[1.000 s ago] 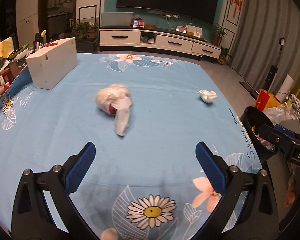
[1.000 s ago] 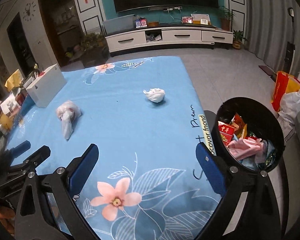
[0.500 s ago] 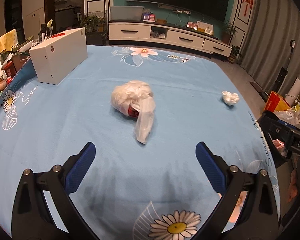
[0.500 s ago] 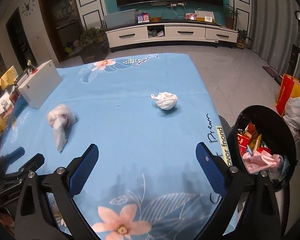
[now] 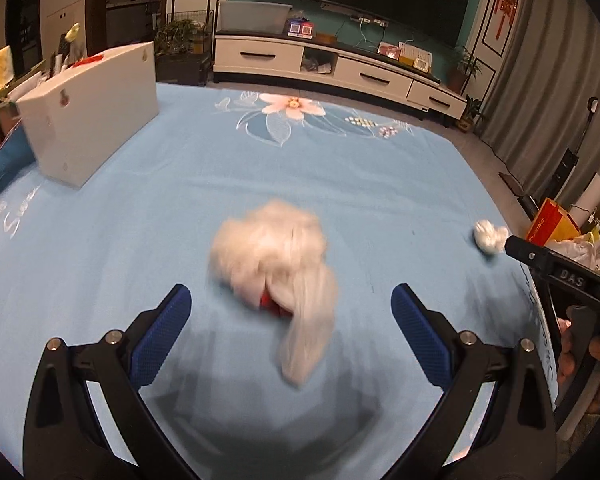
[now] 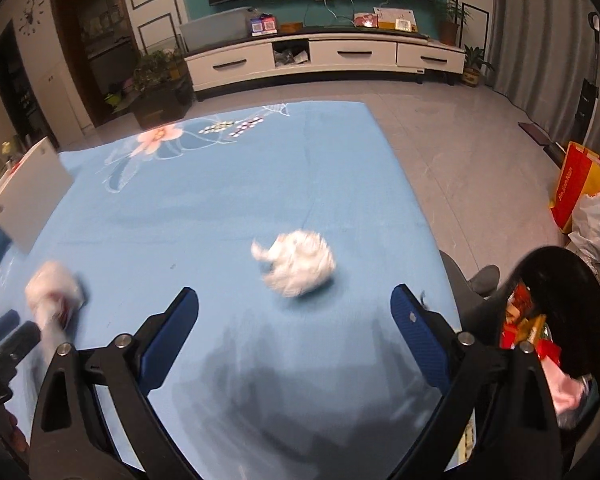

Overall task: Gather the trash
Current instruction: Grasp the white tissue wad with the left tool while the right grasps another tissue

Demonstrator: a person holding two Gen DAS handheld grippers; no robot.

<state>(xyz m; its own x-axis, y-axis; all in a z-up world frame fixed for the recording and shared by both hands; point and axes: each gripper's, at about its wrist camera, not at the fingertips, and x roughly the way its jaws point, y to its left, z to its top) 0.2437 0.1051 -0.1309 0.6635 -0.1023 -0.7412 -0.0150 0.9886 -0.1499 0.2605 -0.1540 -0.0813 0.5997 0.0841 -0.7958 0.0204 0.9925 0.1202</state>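
Note:
A crumpled white plastic bag (image 5: 278, 264) with something red inside lies on the blue flowered tablecloth (image 5: 340, 176), just ahead of my left gripper (image 5: 290, 326), whose jaws stand wide open with nothing touching them. A crumpled white paper ball (image 6: 300, 264) rests near the table's right edge, just beyond my right gripper (image 6: 294, 320); its jaws are wide and closing slightly, with nothing between the pads. The bag (image 6: 54, 288) also shows at the left of the right wrist view, and the paper ball (image 5: 489, 235) at the right of the left wrist view.
A black trash bin (image 6: 560, 320) holding wrappers stands beside the table's right edge. A white box (image 5: 88, 112) sits at the table's far left. Bags (image 6: 584, 196) lie on the floor to the right, and a TV cabinet (image 6: 320, 56) stands behind.
Both grippers moved forward and down over the table. The plastic bag now lies close in front of the left gripper and the paper ball close in front of the right one.

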